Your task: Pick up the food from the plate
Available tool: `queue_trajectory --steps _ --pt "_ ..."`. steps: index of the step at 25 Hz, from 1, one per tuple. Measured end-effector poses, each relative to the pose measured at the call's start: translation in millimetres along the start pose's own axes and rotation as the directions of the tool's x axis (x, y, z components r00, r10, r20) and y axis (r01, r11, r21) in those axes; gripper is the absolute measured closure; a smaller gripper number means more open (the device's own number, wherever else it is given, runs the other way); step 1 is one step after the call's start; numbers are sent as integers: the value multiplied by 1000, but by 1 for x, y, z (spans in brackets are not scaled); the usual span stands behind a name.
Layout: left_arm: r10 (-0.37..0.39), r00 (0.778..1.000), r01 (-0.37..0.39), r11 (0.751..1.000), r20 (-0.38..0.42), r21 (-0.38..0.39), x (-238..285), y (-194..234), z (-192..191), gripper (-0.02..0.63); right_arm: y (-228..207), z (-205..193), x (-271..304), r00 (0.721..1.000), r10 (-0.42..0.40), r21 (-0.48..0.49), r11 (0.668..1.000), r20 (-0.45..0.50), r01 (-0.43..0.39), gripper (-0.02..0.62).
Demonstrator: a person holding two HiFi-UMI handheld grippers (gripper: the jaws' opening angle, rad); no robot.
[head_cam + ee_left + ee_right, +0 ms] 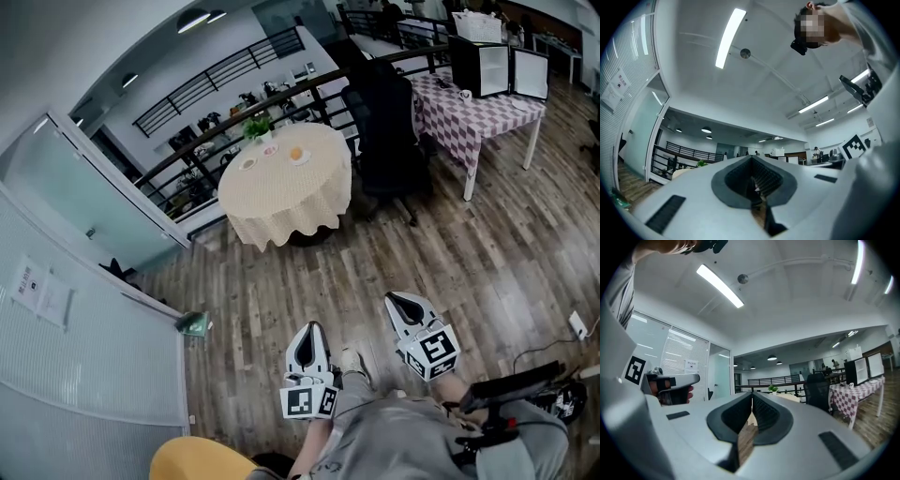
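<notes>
A round table (281, 192) under a cream cloth stands far ahead across the wooden floor. On it a small plate holds orange food (298, 155), with two more small plates (247, 163) and a potted plant (256, 126) beside it. Both grippers are held low near the person's body, far short of the table. The left gripper (309, 328) is shut and holds nothing. So is the right gripper (395, 299). In the right gripper view the closed tips (752, 394) point toward the plant (773, 389) and the table's edge (793, 398). The left gripper's tips (752, 158) also meet.
A black office chair (386, 131) stands right of the round table, and a checked-cloth table (473, 117) with screens lies beyond it. A glass partition (89, 202) runs along the left. A green object (195, 324) lies on the floor, and cables and gear (553, 394) sit at lower right.
</notes>
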State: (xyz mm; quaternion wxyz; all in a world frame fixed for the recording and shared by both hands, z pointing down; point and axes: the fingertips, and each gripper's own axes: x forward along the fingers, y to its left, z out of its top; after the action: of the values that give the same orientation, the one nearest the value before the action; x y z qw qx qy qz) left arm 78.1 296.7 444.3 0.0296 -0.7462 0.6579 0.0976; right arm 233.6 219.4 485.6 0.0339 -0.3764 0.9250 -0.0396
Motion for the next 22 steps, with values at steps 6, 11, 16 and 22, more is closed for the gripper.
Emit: queue_trajectory --steps 6,11,16,22 --pt "7 1000 -7 1000 0 -17 29 23 -18 597 -16 -10 34 1000 -10 -6 1000 -5 10 580" --pt "14 1000 -15 1000 -13 -27 59 52 -29 597 -23 -13 74 1000 2 -1 1000 -11 -2 580" --pt "15 1000 -15 999 -13 -41 90 85 -35 597 -24 -6 116 1000 6 -15 1000 0 -6 580" --pt "1 1000 -2 998 -16 -59 126 135 -44 597 -24 -13 176 1000 -6 -7 1000 -12 6 580"
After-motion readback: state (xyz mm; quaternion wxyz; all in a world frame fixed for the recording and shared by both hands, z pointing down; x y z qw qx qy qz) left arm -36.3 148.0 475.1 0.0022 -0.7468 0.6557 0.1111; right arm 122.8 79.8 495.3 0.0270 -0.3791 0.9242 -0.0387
